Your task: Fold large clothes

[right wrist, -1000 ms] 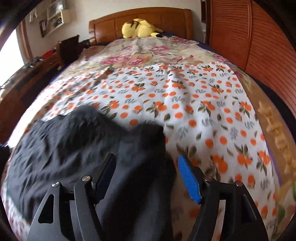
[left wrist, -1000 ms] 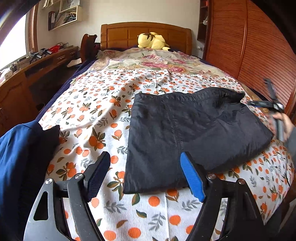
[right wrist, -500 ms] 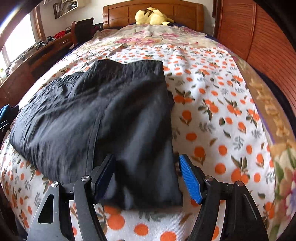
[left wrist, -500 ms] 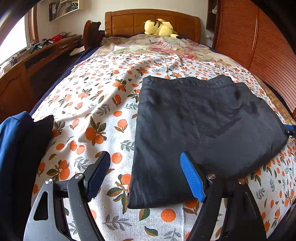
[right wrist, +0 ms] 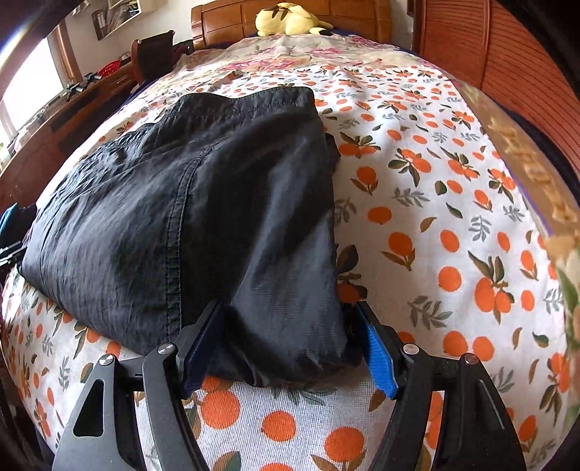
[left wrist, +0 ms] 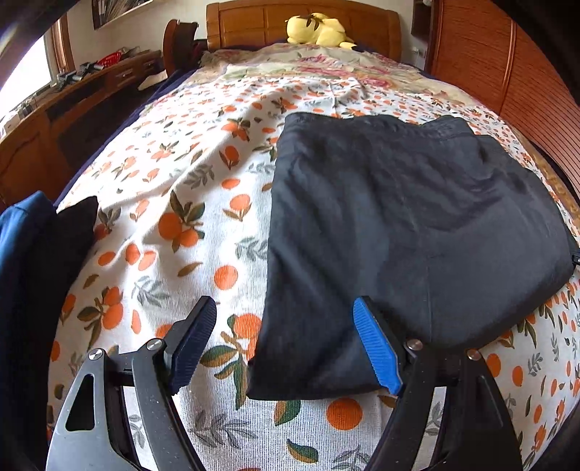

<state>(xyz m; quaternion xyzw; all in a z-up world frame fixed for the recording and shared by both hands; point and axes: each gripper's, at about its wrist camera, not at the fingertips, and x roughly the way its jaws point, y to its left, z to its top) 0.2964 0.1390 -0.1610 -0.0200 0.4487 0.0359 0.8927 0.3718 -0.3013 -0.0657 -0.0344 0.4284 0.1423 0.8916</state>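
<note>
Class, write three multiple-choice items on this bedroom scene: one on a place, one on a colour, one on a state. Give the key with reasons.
1. Where does the yellow plush toy lie?
A. at the headboard
B. on the black garment
C. on the floor

2. What colour are the fruits printed on the bedspread?
A. purple
B. orange
C. blue

3. How does the black garment lie?
A. hung on a hanger
B. folded flat on the bed
C. rolled into a ball

Key:
1 A, the toy sits against the wooden board at the far end.
2 B, orange fruits with green leaves cover the white cloth.
3 B, it forms a flat, layered rectangle with straight edges.
</note>
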